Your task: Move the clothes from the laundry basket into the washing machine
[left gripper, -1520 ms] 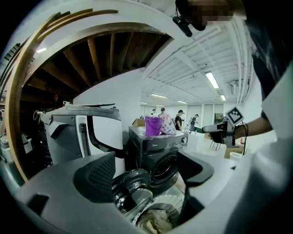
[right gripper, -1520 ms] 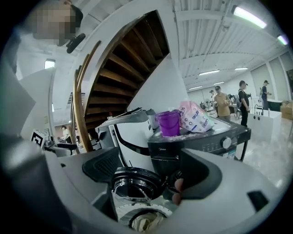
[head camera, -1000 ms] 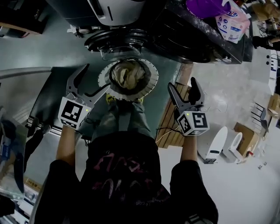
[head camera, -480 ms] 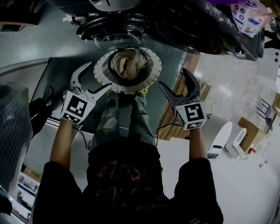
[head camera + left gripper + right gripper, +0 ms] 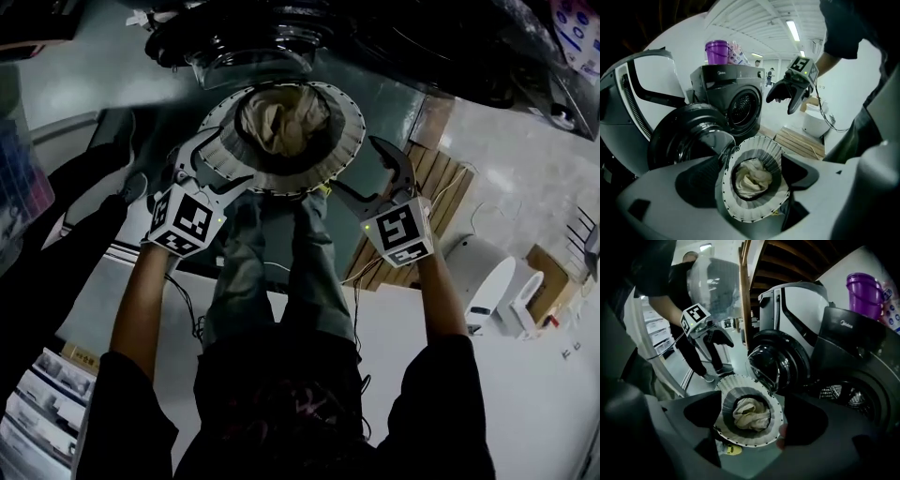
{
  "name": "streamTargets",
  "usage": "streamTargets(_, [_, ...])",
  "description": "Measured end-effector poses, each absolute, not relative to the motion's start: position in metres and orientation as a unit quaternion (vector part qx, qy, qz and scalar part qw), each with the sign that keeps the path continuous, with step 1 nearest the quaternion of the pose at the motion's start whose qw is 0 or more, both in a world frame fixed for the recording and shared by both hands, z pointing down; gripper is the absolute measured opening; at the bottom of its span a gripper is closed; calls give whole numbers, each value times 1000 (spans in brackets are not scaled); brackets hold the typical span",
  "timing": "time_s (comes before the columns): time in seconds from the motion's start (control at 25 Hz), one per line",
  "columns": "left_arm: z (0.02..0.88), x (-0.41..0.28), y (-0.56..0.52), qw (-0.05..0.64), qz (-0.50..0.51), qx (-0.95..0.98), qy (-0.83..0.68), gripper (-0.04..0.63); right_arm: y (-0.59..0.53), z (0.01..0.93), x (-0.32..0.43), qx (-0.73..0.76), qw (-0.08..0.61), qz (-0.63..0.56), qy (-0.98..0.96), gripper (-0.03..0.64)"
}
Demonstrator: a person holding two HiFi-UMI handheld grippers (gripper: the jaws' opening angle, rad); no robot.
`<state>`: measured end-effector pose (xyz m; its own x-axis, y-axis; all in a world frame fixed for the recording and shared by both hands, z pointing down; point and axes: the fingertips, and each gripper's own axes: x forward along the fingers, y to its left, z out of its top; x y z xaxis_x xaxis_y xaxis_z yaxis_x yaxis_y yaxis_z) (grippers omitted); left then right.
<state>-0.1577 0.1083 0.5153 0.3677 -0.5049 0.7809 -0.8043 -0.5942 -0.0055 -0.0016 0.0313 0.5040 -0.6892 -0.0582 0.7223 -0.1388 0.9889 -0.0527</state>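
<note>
A round, white-rimmed laundry basket (image 5: 349,141) stands on the floor in front of the person's feet, with cream clothes (image 5: 281,120) bunched inside. My left gripper (image 5: 211,167) hangs open at the basket's left rim and my right gripper (image 5: 366,171) hangs open at its right rim, both empty. The left gripper view frames the clothes (image 5: 751,179) and the basket (image 5: 759,143) between its wide jaws. In the right gripper view the clothes (image 5: 751,414) and basket (image 5: 740,383) sit the same way. Just beyond the basket the washing machine's round door (image 5: 248,47) stands open.
A dark second machine (image 5: 736,98) carries a purple bucket (image 5: 717,50) on top. A wooden pallet (image 5: 417,183) lies right of the basket, with a white appliance (image 5: 492,295) further right. Another person's legs (image 5: 701,357) stand behind the basket.
Both grippers have come down and forward, from beside the person's knees to the two sides of the basket's rim. Their jaws stayed wide. The head view has tipped closer to the basket.
</note>
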Motion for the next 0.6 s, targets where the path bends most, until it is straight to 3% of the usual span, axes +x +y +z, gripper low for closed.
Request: streamTargets(0.6, [706,-150,134,194,500,779,-325,419,62,688,-7,-60,476,-2,-877,431])
